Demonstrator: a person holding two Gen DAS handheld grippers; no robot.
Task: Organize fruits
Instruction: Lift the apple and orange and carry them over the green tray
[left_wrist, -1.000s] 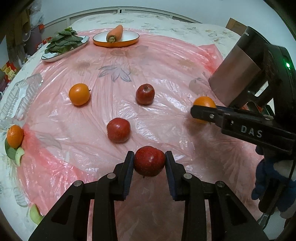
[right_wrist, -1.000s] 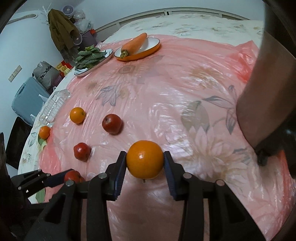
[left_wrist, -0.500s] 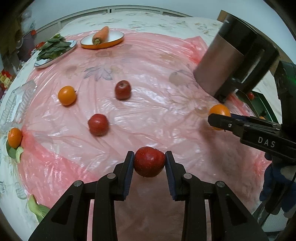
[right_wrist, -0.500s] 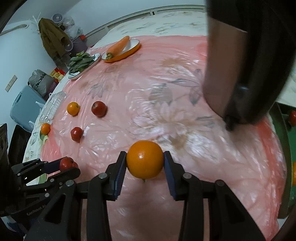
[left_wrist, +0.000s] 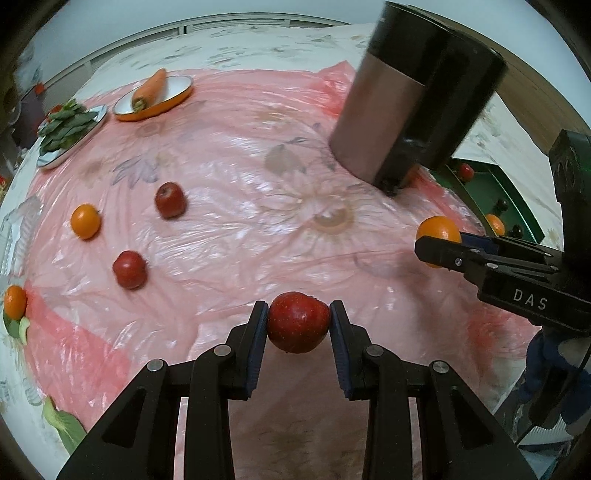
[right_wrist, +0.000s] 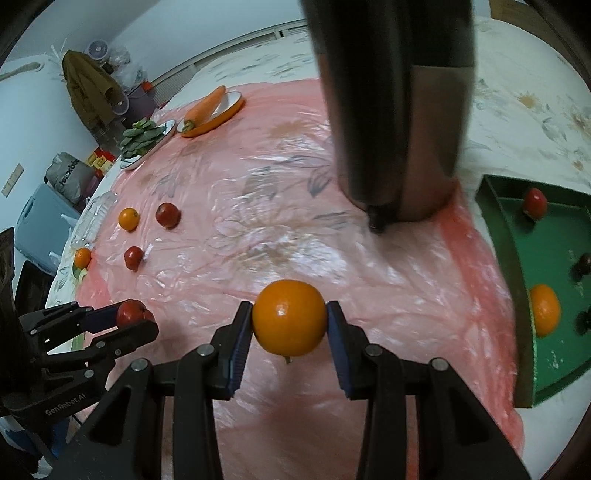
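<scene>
My left gripper (left_wrist: 298, 325) is shut on a red apple (left_wrist: 298, 322), held above the pink plastic sheet. To its right, my right gripper (right_wrist: 290, 325) is shut on an orange (right_wrist: 290, 316); the same orange (left_wrist: 438, 229) shows in the left wrist view. A green tray (right_wrist: 517, 266) at the right edge holds a red apple (right_wrist: 535, 202), an orange (right_wrist: 545, 309) and some dark fruits. Left on the sheet lie two red apples (left_wrist: 170, 199) (left_wrist: 129, 268) and an orange (left_wrist: 85, 220). Another orange (left_wrist: 15, 302) lies at the sheet's left edge.
A tall steel and black kettle (left_wrist: 410, 96) stands between the sheet's middle and the tray. At the back are a plate of green leaves (left_wrist: 70, 129) and an orange-rimmed dish with a carrot (left_wrist: 151, 92). A clear plastic tray (left_wrist: 14, 236) lies far left.
Both grippers have moved to the right with their fruits. The loose fruits have slid left in view, the kettle has come closer, and the green tray has come into sight.
</scene>
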